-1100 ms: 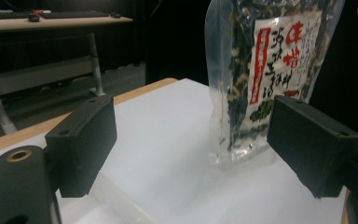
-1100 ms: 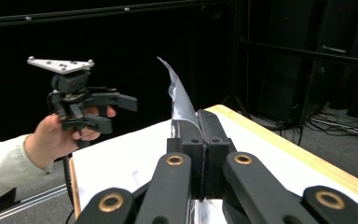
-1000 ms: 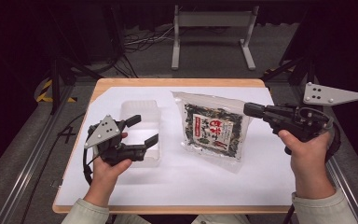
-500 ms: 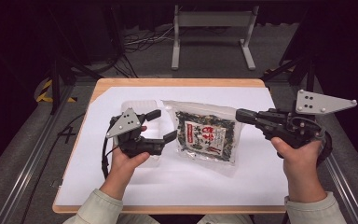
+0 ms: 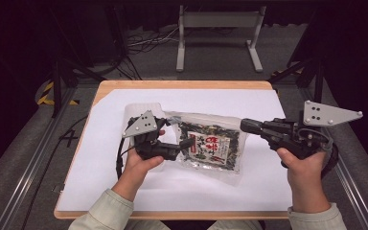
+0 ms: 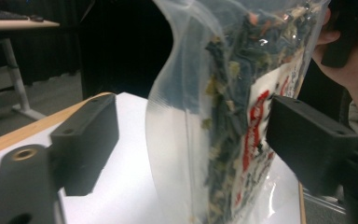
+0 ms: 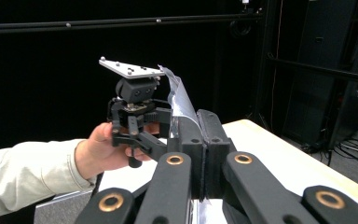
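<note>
R claw clamped on bag edge | L claw agape round bag | bag near table centre

Clear plastic bag of dark green dried bits, white label with red characters — I hold it up off the white sheet, spread between my two grippers. Its right edge is pinched flat in my right gripper, jaws closed on the film. My left gripper sits at its left edge, jaws apart — in the left gripper view the bag stands edge-on between them, film rippled.
</note>
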### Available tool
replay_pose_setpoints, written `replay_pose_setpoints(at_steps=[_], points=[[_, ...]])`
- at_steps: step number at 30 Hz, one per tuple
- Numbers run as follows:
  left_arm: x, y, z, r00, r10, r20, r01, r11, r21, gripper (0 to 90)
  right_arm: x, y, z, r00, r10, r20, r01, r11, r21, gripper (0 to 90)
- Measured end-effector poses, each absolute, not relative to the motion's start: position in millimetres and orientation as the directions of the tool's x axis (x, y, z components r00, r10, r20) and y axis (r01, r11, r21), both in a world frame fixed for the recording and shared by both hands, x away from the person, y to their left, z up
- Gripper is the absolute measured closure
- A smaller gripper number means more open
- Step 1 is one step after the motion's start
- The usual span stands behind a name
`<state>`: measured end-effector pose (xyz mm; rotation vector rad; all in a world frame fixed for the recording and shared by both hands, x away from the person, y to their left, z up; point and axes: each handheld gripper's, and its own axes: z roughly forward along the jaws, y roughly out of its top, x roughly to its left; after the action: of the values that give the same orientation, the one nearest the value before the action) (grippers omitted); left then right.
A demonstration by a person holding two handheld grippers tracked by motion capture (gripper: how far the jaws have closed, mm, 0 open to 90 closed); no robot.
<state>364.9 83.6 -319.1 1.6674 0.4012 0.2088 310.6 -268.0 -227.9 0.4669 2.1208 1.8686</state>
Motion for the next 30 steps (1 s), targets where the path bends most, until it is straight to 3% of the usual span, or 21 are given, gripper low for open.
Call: replay_pose_setpoints(at_steps=[5, 10, 18, 22, 26, 28, 30], points=[[368.0, 79.0, -322.3, 0.934, 0.343, -0.101, 0.145, -0.105, 0.984, 22.6, 307.2, -270.1, -236.1, -0.907, 0.42, 0.006, 0.042, 0.076, 0.996, 90.0], [367.5, 70.2, -330.7, 0.952, 0.277, -0.13, 0.165, -0.11, 0.98, 33.3, 306.8, -273.8, -249.8, -0.909, 0.415, 0.036, 0.05, 0.024, 0.998, 90.0], [367.2, 69.3, -334.8, 0.959, 0.262, -0.108, 0.143, -0.12, 0.982, 36.8, 309.8, -272.2, -253.7, -0.911, 0.409, 0.048, 0.058, 0.01, 0.998, 90.0], [372.9, 69.0, -338.5, 0.965, 0.207, -0.163, 0.191, -0.128, 0.973, 41.9, 310.4, -272.3, -255.1, -0.908, 0.415, 0.049, 0.061, 0.016, 0.998, 90.0], [369.0, 67.6, -338.0, 0.974, 0.195, -0.118, 0.146, -0.132, 0.98, 46.4, 311.9, -274.6, -257.2, -0.903, 0.426, 0.055, 0.066, 0.011, 0.998, 90.0], [365.1, 66.8, -336.7, 0.976, 0.2, -0.084, 0.114, -0.141, 0.983, 55.7, 312.8, -276.1, -258.1, -0.902, 0.427, 0.059, 0.069, 0.008, 0.998, 90.0], [363.4, 66.7, -336.1, 0.977, 0.203, -0.064, 0.094, -0.143, 0.985, 57.1, 313.4, -276.8, -259.4, -0.898, 0.435, 0.06, 0.07, 0.008, 0.997, 90.0]])
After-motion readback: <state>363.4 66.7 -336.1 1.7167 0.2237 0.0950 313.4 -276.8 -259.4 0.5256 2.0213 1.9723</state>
